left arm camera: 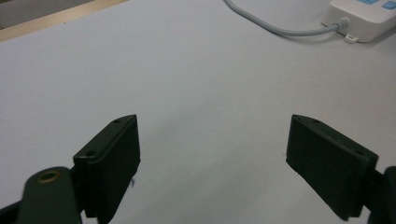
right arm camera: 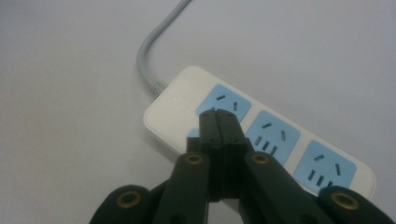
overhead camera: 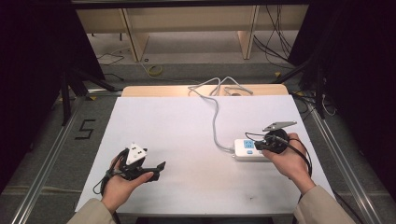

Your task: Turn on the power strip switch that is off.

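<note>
Pressing looks like the step in hand: your right gripper (overhead camera: 258, 145) has its jaws shut tight together, nothing between them, and its tip sits over the left end of the power strip (overhead camera: 246, 150). In the right gripper view the closed tip (right arm camera: 218, 116) covers the edge of the first blue socket (right arm camera: 224, 103) and a small blue patch just below it (right arm camera: 193, 133), which may be the switch; you cannot tell from here whether the tip actually touches the plastic or hangs just above it.

The strip lies on the right side of the table (overhead camera: 187, 135), its long axis running left to right, with the grey cord (overhead camera: 215, 122) leaving its left end and trailing to the far edge. So what you are aiming at is straight under the right gripper, at the cord end of the strip, not along its length.

Your left gripper (overhead camera: 156, 170) rests on the near left of the table with its jaws wide apart and empty; from its own view the strip (left arm camera: 369, 16) lies far off to the right, well apart. Your right hand is plainly the nearer one, so any small push should go straight down from there.
</note>
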### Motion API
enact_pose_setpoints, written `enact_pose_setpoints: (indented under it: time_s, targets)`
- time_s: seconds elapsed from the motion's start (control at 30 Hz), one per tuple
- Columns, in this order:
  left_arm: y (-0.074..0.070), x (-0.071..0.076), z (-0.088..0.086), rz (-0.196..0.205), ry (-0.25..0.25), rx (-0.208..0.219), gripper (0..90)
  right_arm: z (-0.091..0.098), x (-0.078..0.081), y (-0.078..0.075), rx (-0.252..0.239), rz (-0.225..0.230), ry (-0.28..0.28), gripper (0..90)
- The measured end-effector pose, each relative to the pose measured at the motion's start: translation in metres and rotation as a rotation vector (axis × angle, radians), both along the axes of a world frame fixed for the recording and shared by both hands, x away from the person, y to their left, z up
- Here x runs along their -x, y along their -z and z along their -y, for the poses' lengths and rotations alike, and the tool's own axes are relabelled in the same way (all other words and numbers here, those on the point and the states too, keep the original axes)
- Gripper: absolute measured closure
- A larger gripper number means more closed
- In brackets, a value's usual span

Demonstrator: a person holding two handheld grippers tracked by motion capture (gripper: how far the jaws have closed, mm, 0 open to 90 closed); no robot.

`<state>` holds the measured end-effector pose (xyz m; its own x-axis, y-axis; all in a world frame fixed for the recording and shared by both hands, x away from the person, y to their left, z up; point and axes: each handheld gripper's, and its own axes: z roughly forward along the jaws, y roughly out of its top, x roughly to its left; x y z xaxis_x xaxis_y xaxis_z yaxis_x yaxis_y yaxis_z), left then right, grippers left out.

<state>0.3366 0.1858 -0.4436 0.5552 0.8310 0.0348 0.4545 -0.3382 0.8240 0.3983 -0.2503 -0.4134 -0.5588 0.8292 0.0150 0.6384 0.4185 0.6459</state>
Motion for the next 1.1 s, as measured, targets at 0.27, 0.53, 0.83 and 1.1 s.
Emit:
enact_pose_setpoints:
  time_s: [0.27,0.53,0.83,1.1]
  targets:
    - [0.0000,0.0000,0.0001,0.000,0.000,0.001,17.4,-0.0021,-0.0017,0.0003,0.003,-0.005,-0.002,90.0]
    - [0.0002,-0.0001,0.0002,0.000,-0.002,0.005,17.4,-0.0030,-0.0039,0.0011,0.008,-0.013,-0.001,90.0]
    - [0.0002,-0.0001,0.0000,0.000,0.000,0.003,17.4,-0.0046,-0.0066,0.0034,0.018,-0.026,-0.004,90.0]
    - [0.0002,-0.0002,-0.0001,-0.001,0.002,0.001,17.4,-0.0068,-0.0096,0.0060,0.027,-0.043,-0.003,90.0]
